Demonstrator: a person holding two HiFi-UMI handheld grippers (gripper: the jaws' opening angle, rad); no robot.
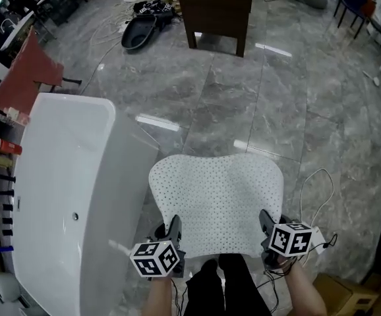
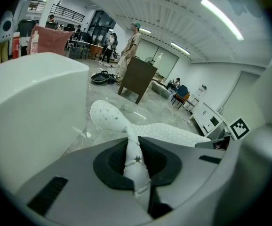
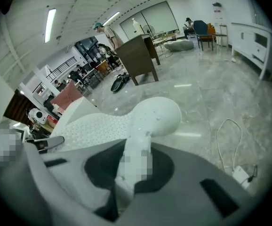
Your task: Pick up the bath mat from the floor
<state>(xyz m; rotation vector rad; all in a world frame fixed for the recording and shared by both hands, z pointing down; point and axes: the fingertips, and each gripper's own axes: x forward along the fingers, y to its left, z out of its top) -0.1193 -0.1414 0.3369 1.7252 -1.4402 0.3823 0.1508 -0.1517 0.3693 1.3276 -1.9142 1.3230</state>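
subject: bath mat (image 1: 217, 196), white, flexible, covered all over with small dark perforations (a few star-shaped ones show close to the left jaws). in the head view it spreads out in front of the person, between the two grippers, with its near edge drawn fairly straight and its far edge swelling into two rounded lobes with a dip between them. it lies over the grey marble-patterned floor (image 1: 243, 104), just beside the white bathtub (image 1: 65, 196) at the person's left. its near edge is raised; whether the far edge rests on the floor is hard to judge from above.

left gripper (image 1: 174, 228): jaws drawn nearly together, pinching the near left corner of the mat. in the left gripper view the material is squeezed into a narrow upright fold between the dark pads, then widens beyond them into a rounded flap.

right gripper (image 1: 267, 224): jaws likewise narrow, clamped on the near right corner; the right gripper view shows the same pinched fold and a rounded lobe past it.

a white cable (image 1: 317, 183) loops on the floor right of the mat.
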